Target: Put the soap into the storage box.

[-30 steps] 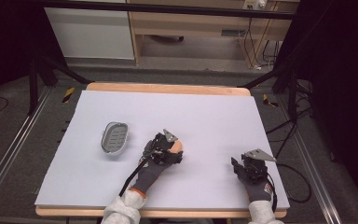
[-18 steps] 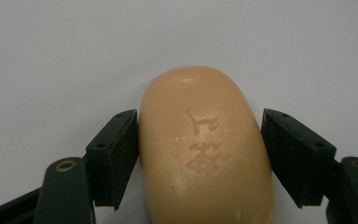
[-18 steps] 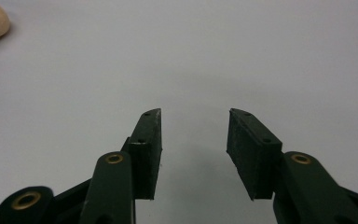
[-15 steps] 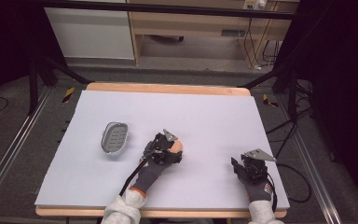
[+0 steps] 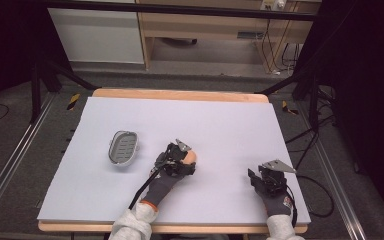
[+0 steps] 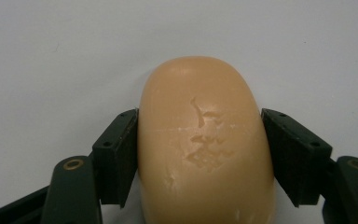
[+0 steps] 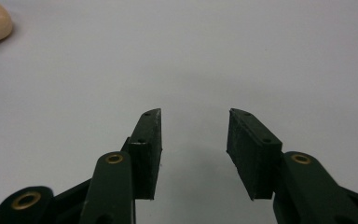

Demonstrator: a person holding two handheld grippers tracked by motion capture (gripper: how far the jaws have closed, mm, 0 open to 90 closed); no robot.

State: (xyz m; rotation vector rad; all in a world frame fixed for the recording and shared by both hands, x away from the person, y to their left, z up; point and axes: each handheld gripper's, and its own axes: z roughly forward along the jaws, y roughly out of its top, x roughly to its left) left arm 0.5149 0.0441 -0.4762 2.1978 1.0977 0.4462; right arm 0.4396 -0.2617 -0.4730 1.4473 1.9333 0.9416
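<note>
So the step going on here looks like the grab itself: the left gripper (image 5: 184,156) is closing on the bar of soap (image 6: 205,144), with one of its black fingers (image 6: 117,156) pressing each long side. In the left gripper view the soap is sitting snug between them, touching both. It's lying near the middle of the surface (image 5: 215,125), a bit toward the person's edge, and I can't really tell if it's lifting off yet or still resting flat.

The right gripper (image 5: 265,176) is just hanging out low over the surface, well apart to the right. Its fingers (image 7: 148,149) are standing spread with nothing between them, only bare white sheet in the gap.

My guess for the next move: lifting the soap and carrying it left to the soap dish (image 5: 123,148). That's probably going to need a firm but not crushing squeeze, since soap is slick and the rounded sides aren't giving the fingers much flat area to bite.

Texture-wise, the soap is a pale peach, waxy-looking oval with a domed end and some worn, crumbly embossing on top. The fingers are matte black blocks with ribbed faces and little brass rivets farther back. The surface is looking like a smooth white sheet on a wooden board. Farther off, the soap dish is a grey oval tray with a slotted bottom, sitting empty as far as I can see.
</note>
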